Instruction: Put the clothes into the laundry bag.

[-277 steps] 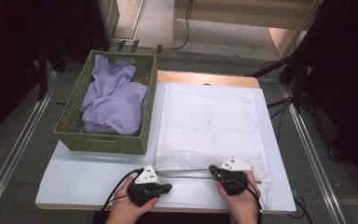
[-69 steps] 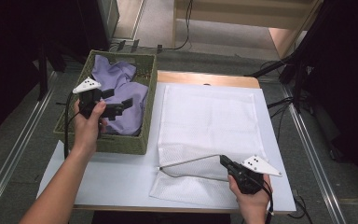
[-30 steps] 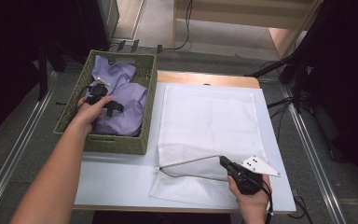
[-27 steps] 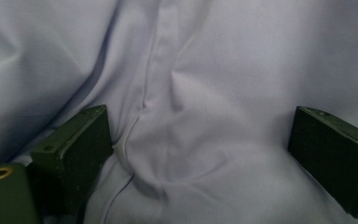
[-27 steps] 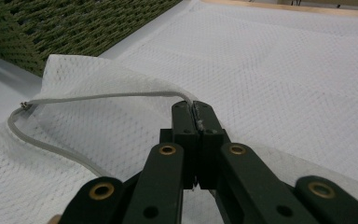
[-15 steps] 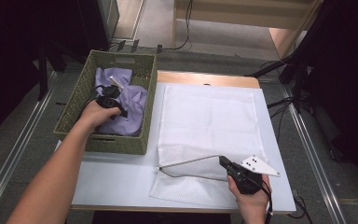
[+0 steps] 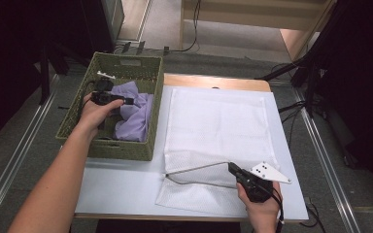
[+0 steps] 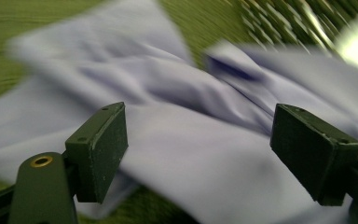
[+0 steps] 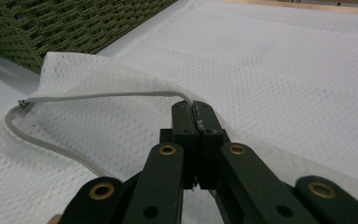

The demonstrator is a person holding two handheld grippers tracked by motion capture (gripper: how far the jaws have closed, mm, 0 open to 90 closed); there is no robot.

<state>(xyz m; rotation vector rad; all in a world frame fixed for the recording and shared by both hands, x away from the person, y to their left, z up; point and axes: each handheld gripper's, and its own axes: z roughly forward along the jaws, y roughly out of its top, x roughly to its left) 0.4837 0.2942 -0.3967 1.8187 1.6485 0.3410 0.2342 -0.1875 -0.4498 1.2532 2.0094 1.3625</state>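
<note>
The left tool (image 7: 126,101) is hovering over the lilac garment (image 7: 135,116) in the green wicker basket (image 7: 121,148), its jaws just opening, apparently gripping nothing. The right tool (image 9: 196,109) is clamping the white mesh laundry bag's (image 7: 213,121) rim on the tabletop (image 7: 121,187).

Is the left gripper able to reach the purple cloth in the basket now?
Probably yes. The left gripper is inside the basket, right over the purple cloth. Its jaws, which have just been opening, stand apart with nothing in the way.
</note>
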